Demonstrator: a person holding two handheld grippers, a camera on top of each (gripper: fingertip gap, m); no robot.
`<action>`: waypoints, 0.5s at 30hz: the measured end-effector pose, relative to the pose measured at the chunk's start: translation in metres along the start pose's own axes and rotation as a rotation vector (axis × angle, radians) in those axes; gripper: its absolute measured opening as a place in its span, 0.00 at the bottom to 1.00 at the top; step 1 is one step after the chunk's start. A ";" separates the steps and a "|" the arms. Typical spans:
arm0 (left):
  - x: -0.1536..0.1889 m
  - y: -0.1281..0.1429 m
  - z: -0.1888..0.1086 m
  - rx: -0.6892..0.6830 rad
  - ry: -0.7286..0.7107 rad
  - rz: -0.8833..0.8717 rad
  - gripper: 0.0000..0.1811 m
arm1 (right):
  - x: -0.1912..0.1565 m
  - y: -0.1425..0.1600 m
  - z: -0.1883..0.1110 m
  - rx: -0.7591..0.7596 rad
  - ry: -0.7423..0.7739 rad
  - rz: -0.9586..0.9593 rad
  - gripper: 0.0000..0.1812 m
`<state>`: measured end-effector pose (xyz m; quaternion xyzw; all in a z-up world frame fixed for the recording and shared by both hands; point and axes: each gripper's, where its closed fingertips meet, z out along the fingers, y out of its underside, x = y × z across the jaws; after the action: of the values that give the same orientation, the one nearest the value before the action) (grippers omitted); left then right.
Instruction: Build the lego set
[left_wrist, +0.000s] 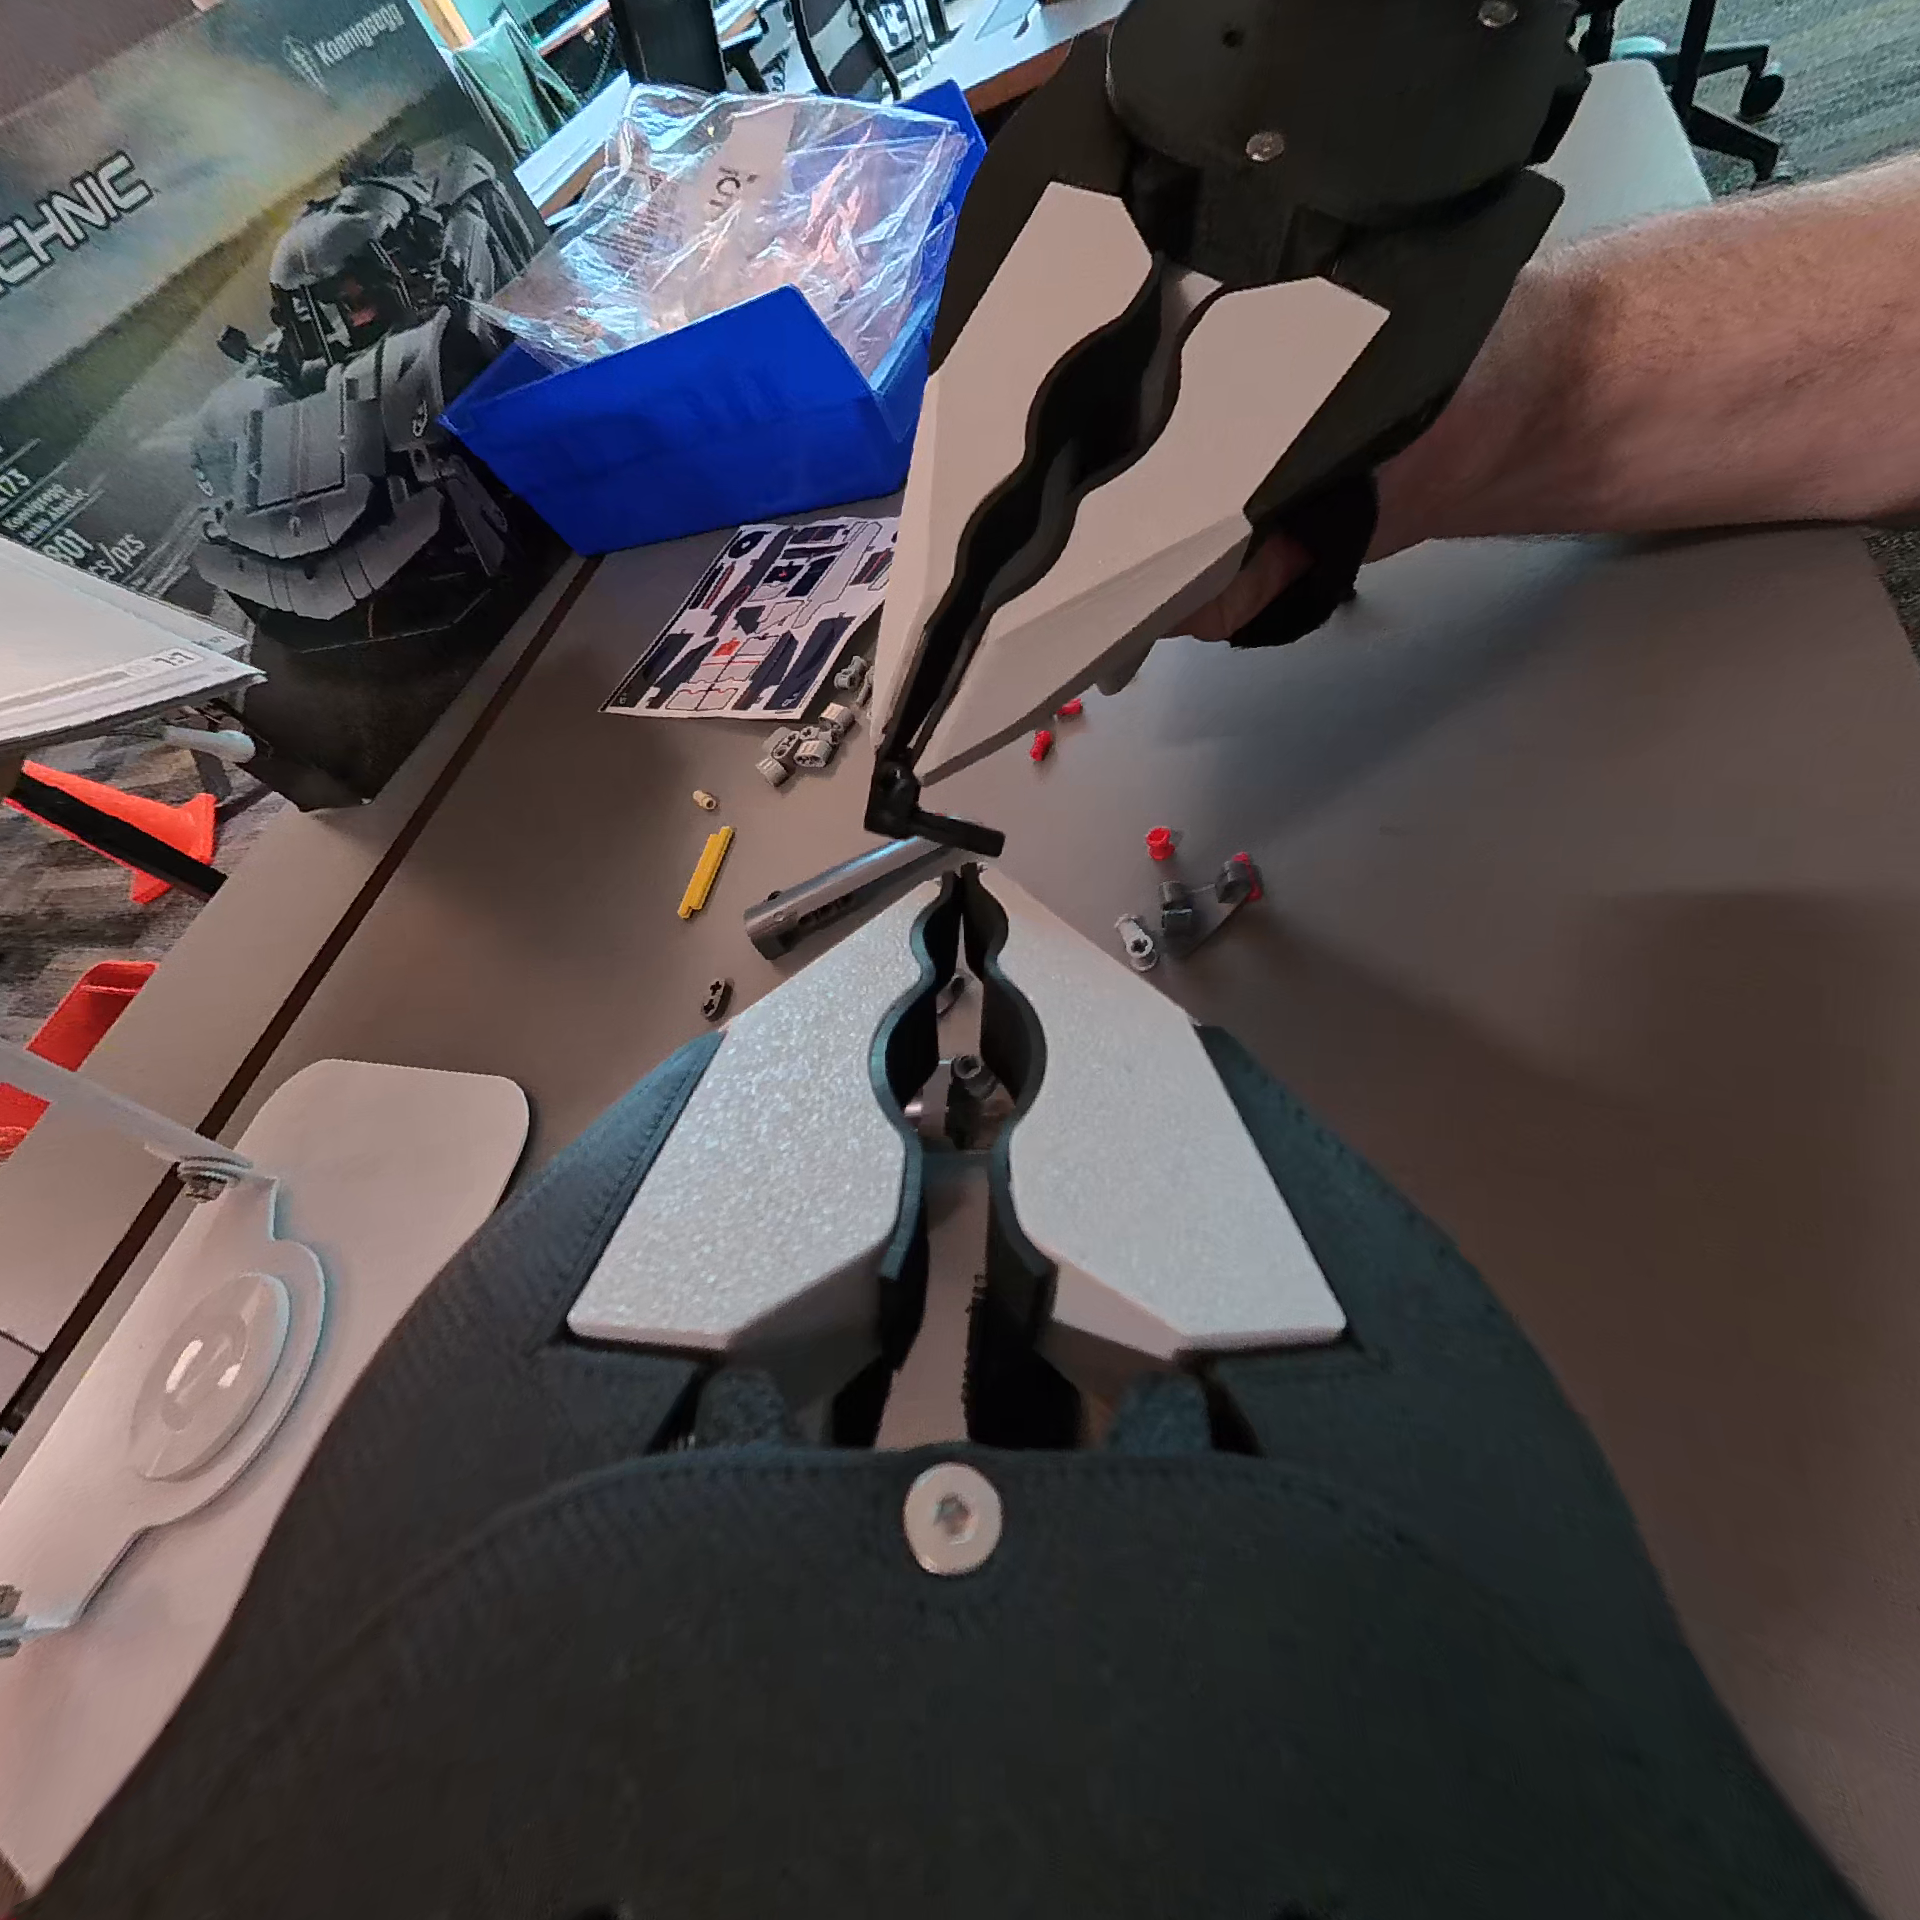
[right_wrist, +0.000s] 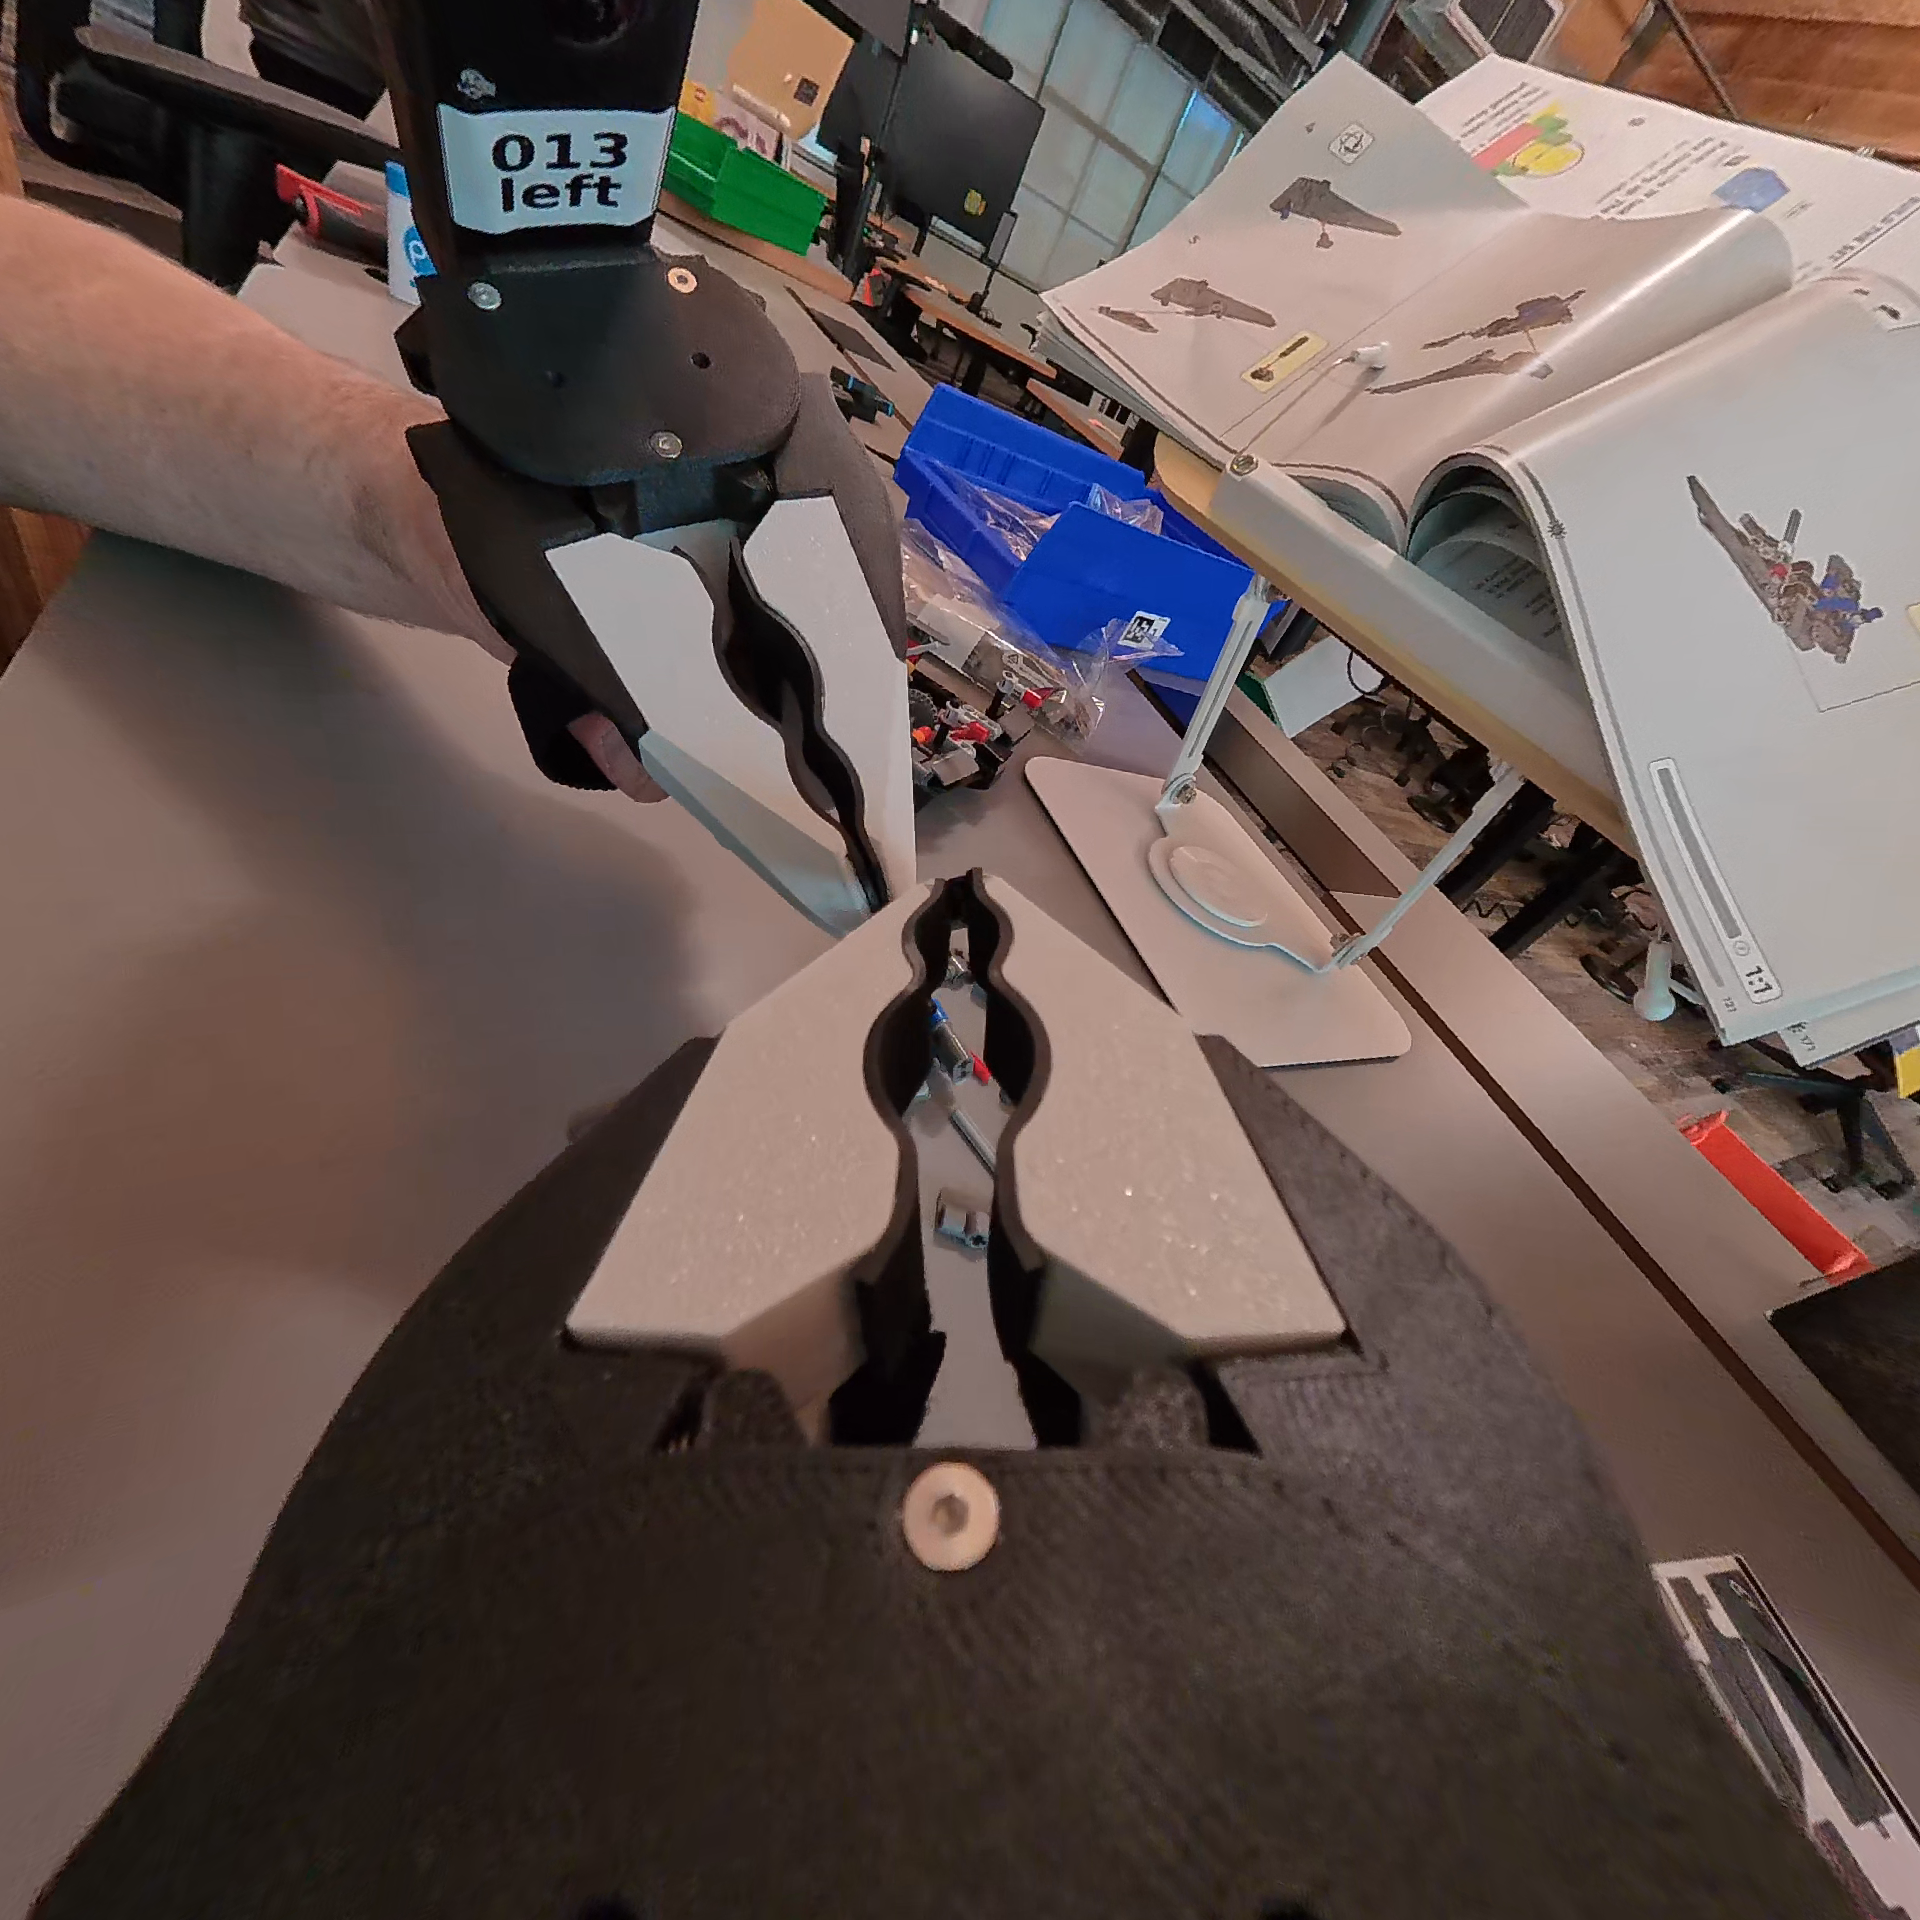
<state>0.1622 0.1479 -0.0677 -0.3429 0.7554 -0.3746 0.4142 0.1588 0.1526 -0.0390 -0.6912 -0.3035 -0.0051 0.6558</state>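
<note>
In the left wrist view, my left gripper (left_wrist: 961, 883) is shut low over the grey table (left_wrist: 1455, 935). The end of a grey cylinder piece (left_wrist: 831, 902) reaches into its tips and it seems to grip it. My right gripper (left_wrist: 902, 767) comes down from above, shut on a small black angled piece (left_wrist: 925, 816). That piece's free arm points at the grey cylinder's held end, almost touching it. In the right wrist view, my right gripper (right_wrist: 961, 883) meets the left gripper (right_wrist: 873, 899) tip to tip. Both held pieces are hidden there.
Loose parts lie around: a yellow axle (left_wrist: 704, 871), grey connectors (left_wrist: 805, 750), red pins (left_wrist: 1158, 840), a small grey assembly (left_wrist: 1195, 914). A sticker sheet (left_wrist: 758, 623), blue bins (left_wrist: 707, 416) with plastic bags, the set's box (left_wrist: 260, 364) and an instruction book on a stand (right_wrist: 1507, 416) border the area. My two grippers' fingertips are within a few centimetres of each other.
</note>
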 end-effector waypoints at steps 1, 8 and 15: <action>0.001 -0.001 0.000 0.005 0.010 -0.016 0.00 | 0.000 -0.001 0.000 0.003 0.002 0.000 0.00; -0.002 0.004 -0.002 -0.014 0.051 -0.082 0.01 | 0.000 0.002 0.001 -0.011 0.007 -0.006 0.00; 0.007 0.013 0.006 -0.059 0.057 -0.039 0.01 | 0.012 0.014 0.001 -0.033 0.026 0.092 0.00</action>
<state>0.1624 0.1465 -0.0835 -0.3586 0.7708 -0.3698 0.3748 0.1741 0.1594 -0.0473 -0.7151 -0.2628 0.0108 0.6477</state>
